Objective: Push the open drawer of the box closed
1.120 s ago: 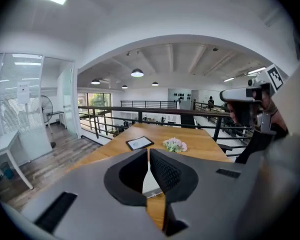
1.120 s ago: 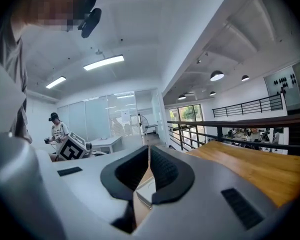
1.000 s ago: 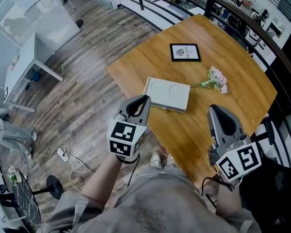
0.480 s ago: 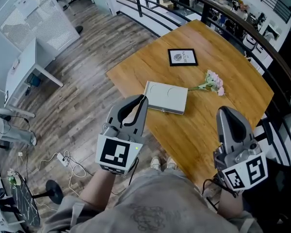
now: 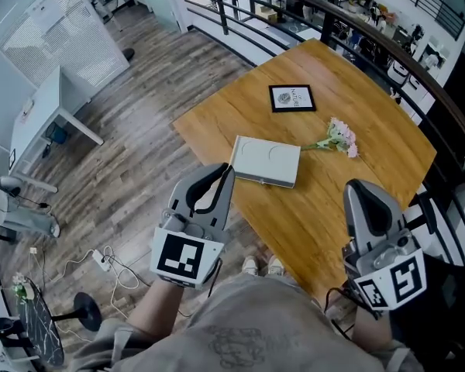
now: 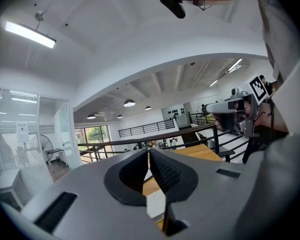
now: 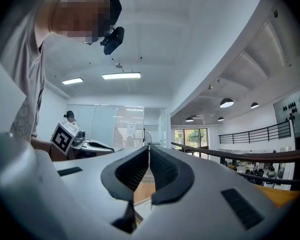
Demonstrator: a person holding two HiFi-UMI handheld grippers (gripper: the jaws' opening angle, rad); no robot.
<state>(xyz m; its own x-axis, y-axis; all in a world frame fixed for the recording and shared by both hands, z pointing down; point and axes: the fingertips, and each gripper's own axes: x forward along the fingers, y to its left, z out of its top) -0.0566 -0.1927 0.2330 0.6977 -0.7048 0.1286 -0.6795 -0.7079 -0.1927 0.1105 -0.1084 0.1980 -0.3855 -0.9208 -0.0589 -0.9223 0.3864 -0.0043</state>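
- Box (image 5: 267, 161): flat, white, lies near the middle of the bench (image 5: 356, 99), long side facing the person, nothing touching it. From above I can't tell whether a drawer front sticks out or sits flush. A thin dark line runs along the near edge, too small to read.
- So the scene fits 2 cases: drawer out and waiting for a push, or drawer already home w/ the tongs held back. The pics don't settle which.
- Left tongs (image 5: 226, 170): held up over the bench's near corner, well short of the box. In the left gripper view the tongs (image 6: 148, 156) are pressed together w/ nothing between.
- Right tongs (image 5: 362, 186): up by the person's body, further from the box. In the right gripper view the tongs (image 7: 149, 151) are likewise together and empty.
- If a drawer does stand out, my judgement: closed tips make a good blunt pusher. Meet the front square and centred, push straight along the slide, go slow. The box looks light and may skate on the smooth wood, so brace its far side w/ the other tongs.
- Room: open upper level w/ grey plank floor (image 5: 147, 122), black railing (image 5: 341, 18) behind the bench, a white desk (image 5: 43, 103) off to the left.
- Bench: bare varnished wood, otherwise tidy.
- Small stuff: framed print (image 5: 291, 98) beyond the box, flower sprig (image 5: 339, 136) just right of it. Both are clear of the near side.
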